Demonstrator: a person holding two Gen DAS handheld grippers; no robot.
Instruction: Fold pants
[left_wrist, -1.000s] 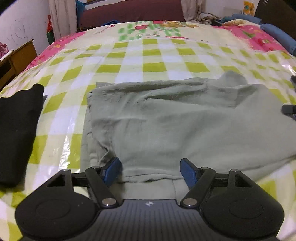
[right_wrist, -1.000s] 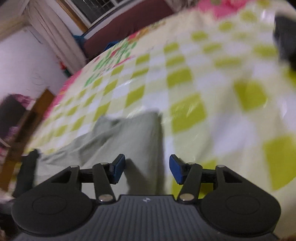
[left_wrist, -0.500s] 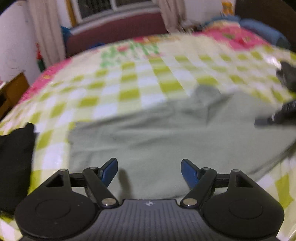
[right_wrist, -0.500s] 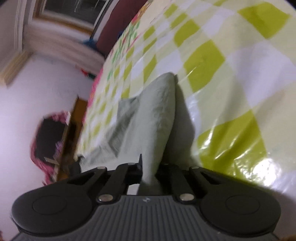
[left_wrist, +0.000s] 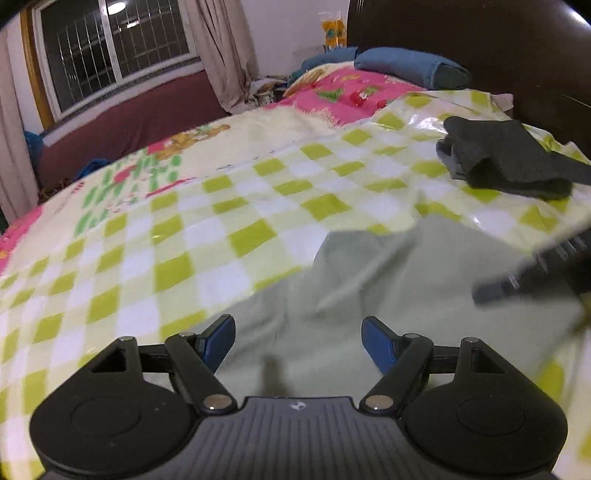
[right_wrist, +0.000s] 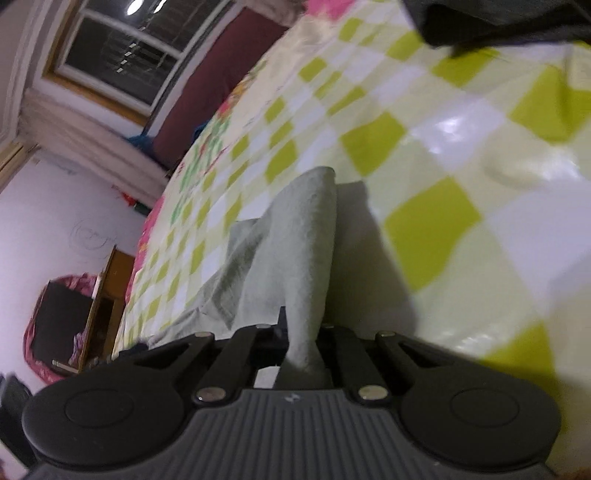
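At six o'clock my right gripper (right_wrist: 301, 336) is clamped on the pants (right_wrist: 291, 236), left gripper (left_wrist: 297, 341) gaping empty above them, so I'd lift evenly to fold.

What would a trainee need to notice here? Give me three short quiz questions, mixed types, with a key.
1. True or false: the right gripper is shut on the green pants.
2. The left gripper fingers are: A) open above the pants, B) clamped on the dark garment.
3. What pattern covers the bedspread?

Key: 1 true. 2 A. 3 green and white checks.
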